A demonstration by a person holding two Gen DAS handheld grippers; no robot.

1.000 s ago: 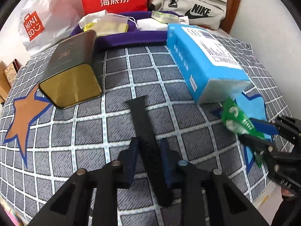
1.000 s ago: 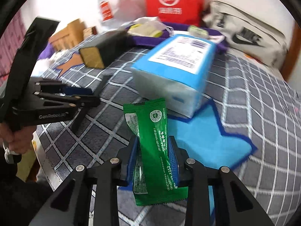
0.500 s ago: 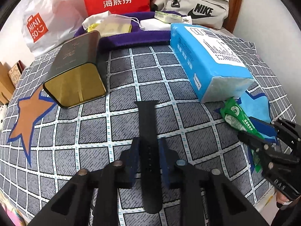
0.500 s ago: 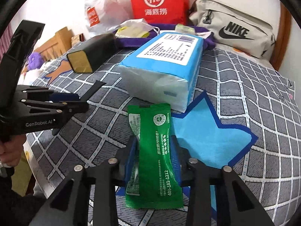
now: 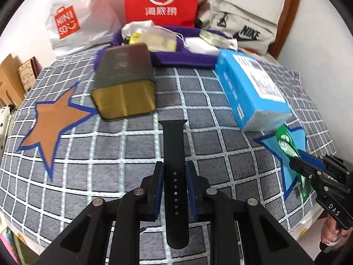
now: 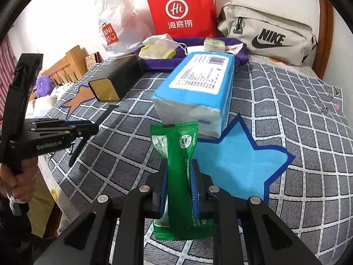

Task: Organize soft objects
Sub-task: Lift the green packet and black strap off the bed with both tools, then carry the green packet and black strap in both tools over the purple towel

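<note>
A bed in a grey checked cover [image 5: 123, 145] meets white walls [image 6: 66, 4] and a curved brown wooden headboard [image 5: 289, 11].

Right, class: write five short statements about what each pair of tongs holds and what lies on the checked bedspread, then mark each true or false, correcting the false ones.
1. The right tongs grip a crinkled green foil sachet. True.
2. The left tongs hold a red strap. False: a black perforated rubber watch strap.
3. The blue wrapped tissue pack stands upright. False: it lies flat on the bedspread.
4. The dark rectangular tin with a gold end lies on its side. True.
5. The grey bag reads Adidas. False: Nike.
</note>
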